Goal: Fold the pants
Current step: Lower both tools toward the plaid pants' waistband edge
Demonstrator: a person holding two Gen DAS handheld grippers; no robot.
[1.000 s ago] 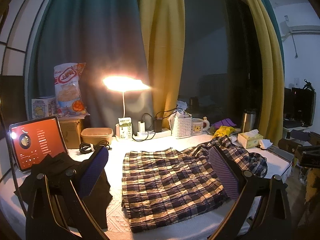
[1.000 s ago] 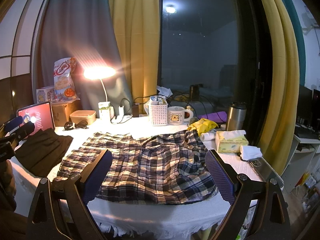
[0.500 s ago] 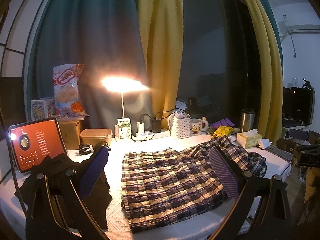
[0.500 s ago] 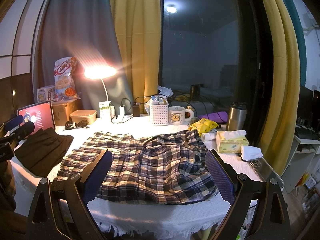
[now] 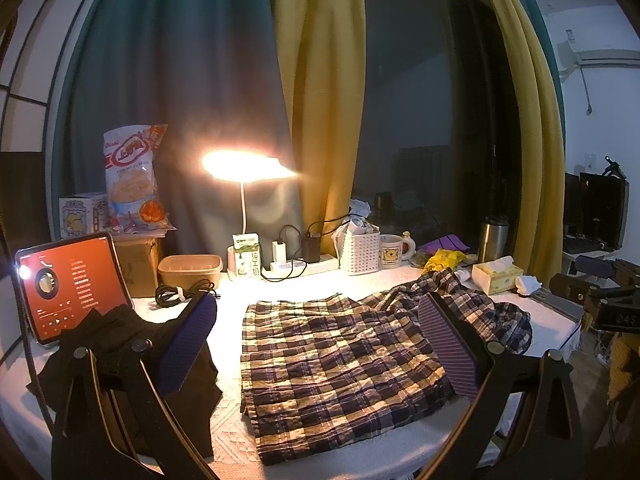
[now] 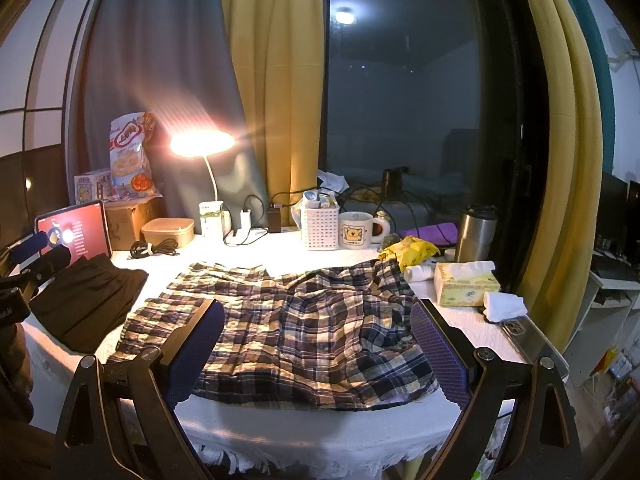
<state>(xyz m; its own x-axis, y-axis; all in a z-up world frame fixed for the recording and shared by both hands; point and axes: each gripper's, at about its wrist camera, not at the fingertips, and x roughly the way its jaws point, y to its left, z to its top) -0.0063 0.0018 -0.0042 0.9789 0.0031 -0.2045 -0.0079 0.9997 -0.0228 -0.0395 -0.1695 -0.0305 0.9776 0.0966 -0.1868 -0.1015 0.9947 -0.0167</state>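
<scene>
**Operator:** Both claws are spread wide with nothing between the pads. My left gripper [image 5: 316, 344] hangs over the lower middle of its frame, and my right gripper [image 6: 318, 344] does the same in its own view. Neither touches cloth.

**Observer:** Where are the pants?

**Operator:** The plaid pants [image 6: 288, 320] lie across the white tablecloth [image 6: 304, 436], filling the centre of the right wrist view. The left half looks fairly flat; the right end, toward the tissue box [image 6: 466, 284], is rumpled and bunched. In the left wrist view that bunched end sits at centre right, just behind my right-hand finger.

**Observer:** How would you go about the fold?

**Operator:** I reckon the crumpled end wants smoothing first, or the fold will trap the wrinkles. Then I'd pinch one edge with each claw, well apart, lift evenly and lay it over so the edges meet. I'd keep clear of the black garment [image 5: 120, 344] at lower left and the mug [image 6: 358, 230] behind.

**Observer:** Anything changed from a second ago?

**Operator:** Hardly. The pants, lamp [image 5: 244, 166] and tablet [image 5: 72, 284] sit where they did. The left view has drifted slightly, the fingers as wide as before. I judge the fold not yet begun.
</scene>
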